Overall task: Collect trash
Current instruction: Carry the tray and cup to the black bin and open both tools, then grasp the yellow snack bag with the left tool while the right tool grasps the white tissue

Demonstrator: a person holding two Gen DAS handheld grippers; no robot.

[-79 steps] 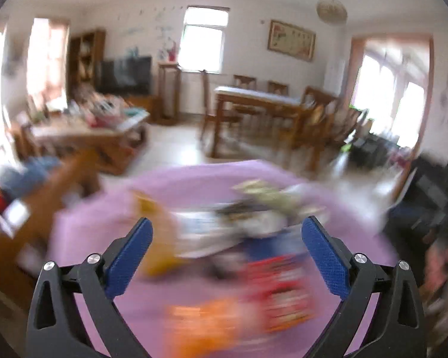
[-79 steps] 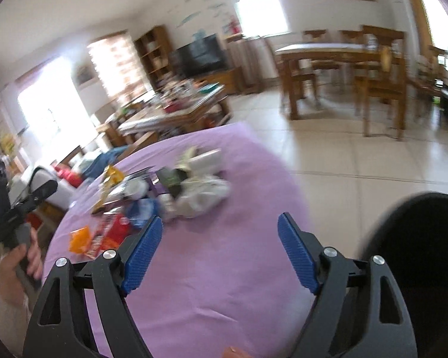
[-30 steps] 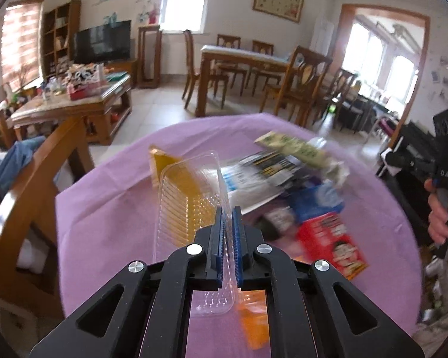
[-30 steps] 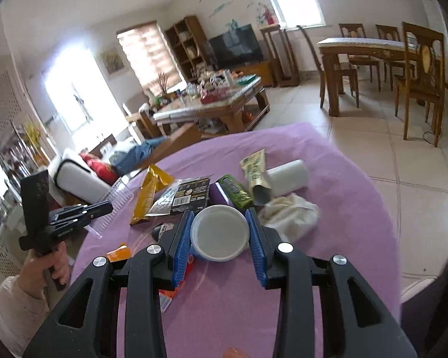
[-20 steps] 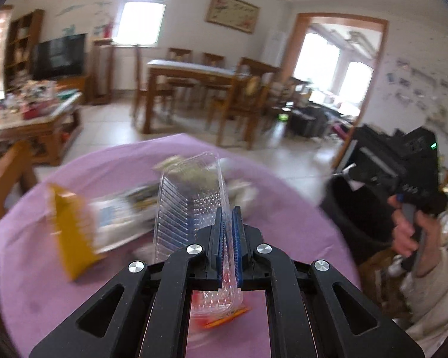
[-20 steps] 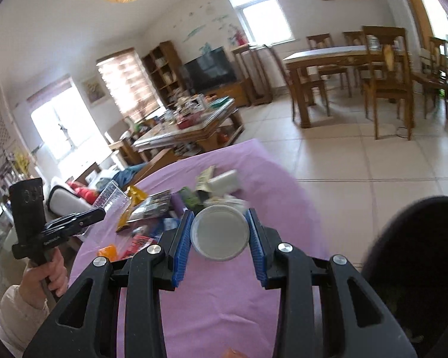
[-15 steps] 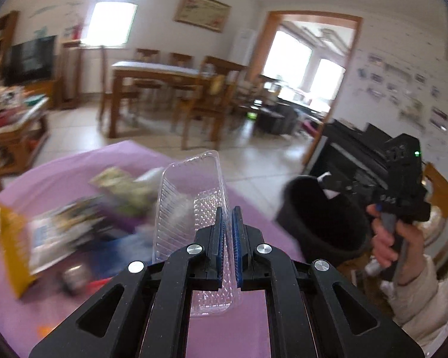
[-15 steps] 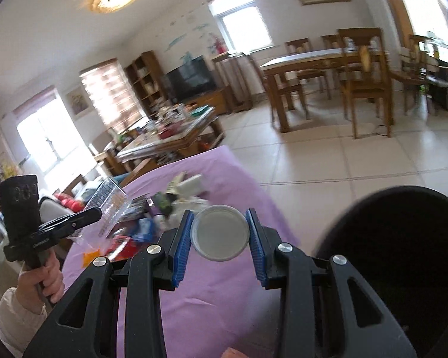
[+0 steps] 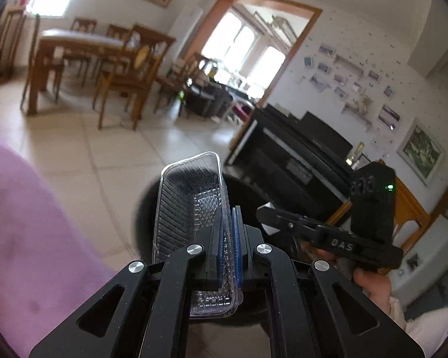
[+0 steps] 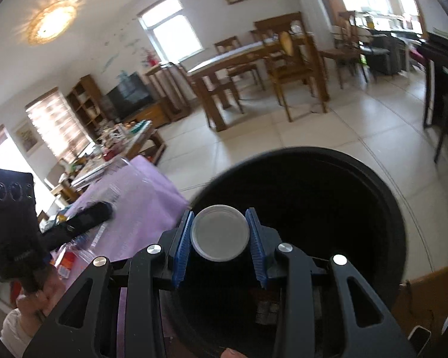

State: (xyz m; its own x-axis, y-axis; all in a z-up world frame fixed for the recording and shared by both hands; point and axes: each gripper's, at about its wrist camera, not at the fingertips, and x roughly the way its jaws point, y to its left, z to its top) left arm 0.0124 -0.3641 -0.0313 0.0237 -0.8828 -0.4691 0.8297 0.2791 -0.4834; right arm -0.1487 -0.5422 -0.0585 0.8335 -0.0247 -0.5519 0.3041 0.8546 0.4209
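Observation:
My left gripper (image 9: 228, 213) is shut on the rim of a clear ribbed plastic tray (image 9: 189, 208), which stands up in front of it over the black trash bin (image 9: 143, 226). My right gripper (image 10: 220, 222) is shut on a white round lid (image 10: 220, 232), held over the wide open mouth of the same black bin (image 10: 358, 223). In the left wrist view the right gripper's black body (image 9: 328, 238) and the hand holding it show at the right. In the right wrist view the left gripper's body (image 10: 15, 217) and its hand sit at the far left.
The purple-clothed table (image 10: 140, 197) lies left of the bin, with wrappers (image 10: 67, 261) on it at its near edge. A wooden dining table with chairs (image 10: 254, 65) stands across the tiled floor. A black piano (image 9: 298, 155) stands against the right wall.
Both grippers have swung away from the trash pile on the purple table over to the black bin, the left carrying the clear tray and the right the white lid.

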